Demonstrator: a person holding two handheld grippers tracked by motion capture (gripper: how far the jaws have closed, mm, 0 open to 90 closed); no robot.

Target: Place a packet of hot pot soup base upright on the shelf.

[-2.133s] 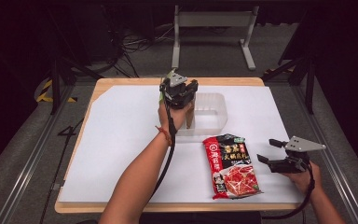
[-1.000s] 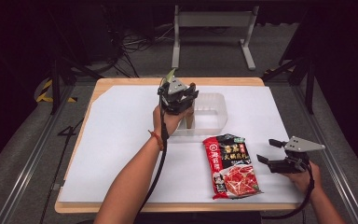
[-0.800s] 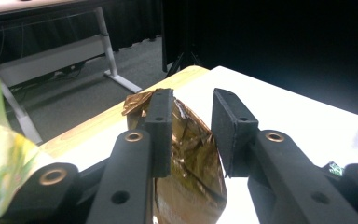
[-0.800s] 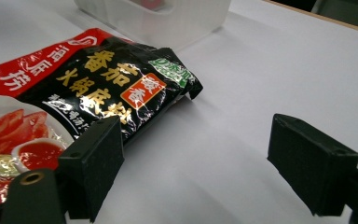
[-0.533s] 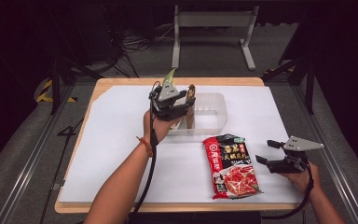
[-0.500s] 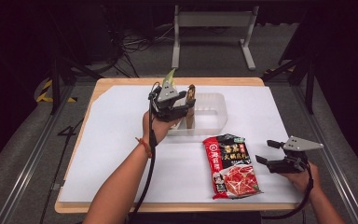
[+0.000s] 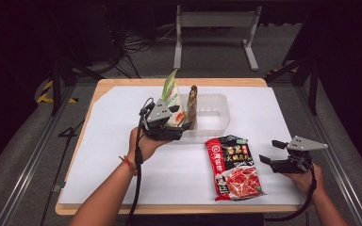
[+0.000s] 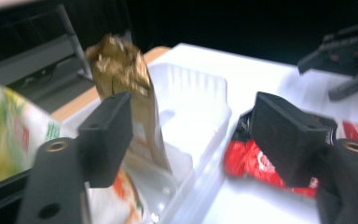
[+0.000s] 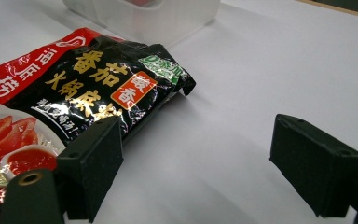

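Your left tongs have just been opening, jaws now wide with nothing between them, beside the gold pouch standing in the bin. Your right tongs gape empty beside the red pouch, flat on the counter. It looks light, floppy and slick (crinkly film), so pinch an edge.

Tub: translucent plastic, ribbed walls. Red pouch: glossy film (crinkled, catches light). Gold packet: shiny foil, wrinkled. Green bag: glossy plastic. Table: pale wood edge, matt white sheet on top.
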